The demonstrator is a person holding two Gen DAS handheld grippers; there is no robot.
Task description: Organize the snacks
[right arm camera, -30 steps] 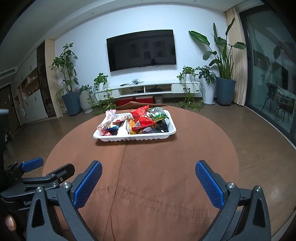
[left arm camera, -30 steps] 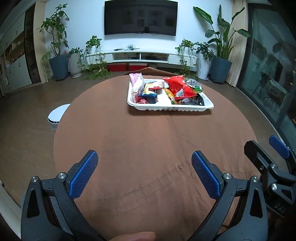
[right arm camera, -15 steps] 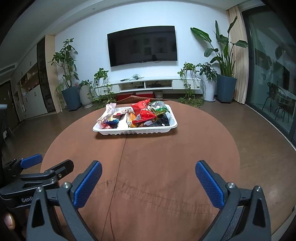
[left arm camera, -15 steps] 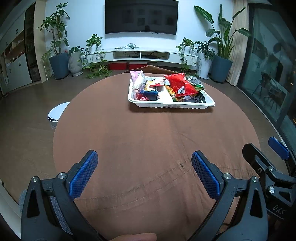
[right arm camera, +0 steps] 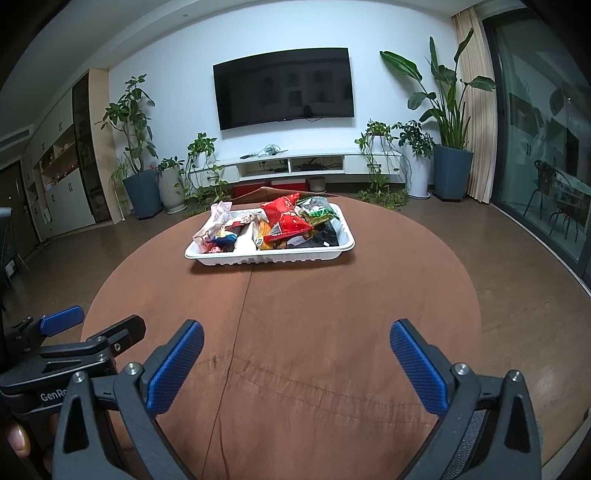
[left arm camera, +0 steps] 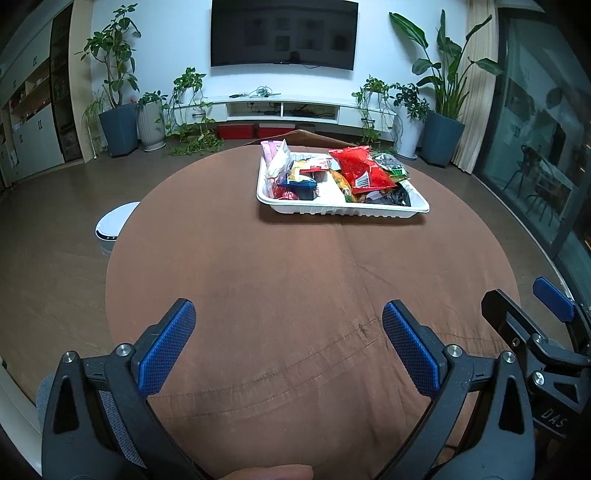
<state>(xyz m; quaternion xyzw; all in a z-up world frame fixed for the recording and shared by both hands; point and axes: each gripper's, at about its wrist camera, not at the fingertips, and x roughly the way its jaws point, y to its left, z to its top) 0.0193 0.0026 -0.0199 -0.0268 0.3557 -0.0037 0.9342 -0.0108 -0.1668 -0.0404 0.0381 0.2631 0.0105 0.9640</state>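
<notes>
On the far side of the table, the tray of snacks is seen crosswise, well ahead of the spread, empty left claw and right claw, neither clearly nearer.

Left wrist view: camera rides behind the left gripper, low over the near edge of the round brown cloth-covered table, facing the far wall with the dark wall-mounted television. Right gripper intrudes at its right edge.

Right wrist view: mounted likewise behind the right gripper, same heading, pitched less steeply down; left gripper at its left edge.

Shared: table, white plastic tray of snack packets well ahead, television.
</notes>
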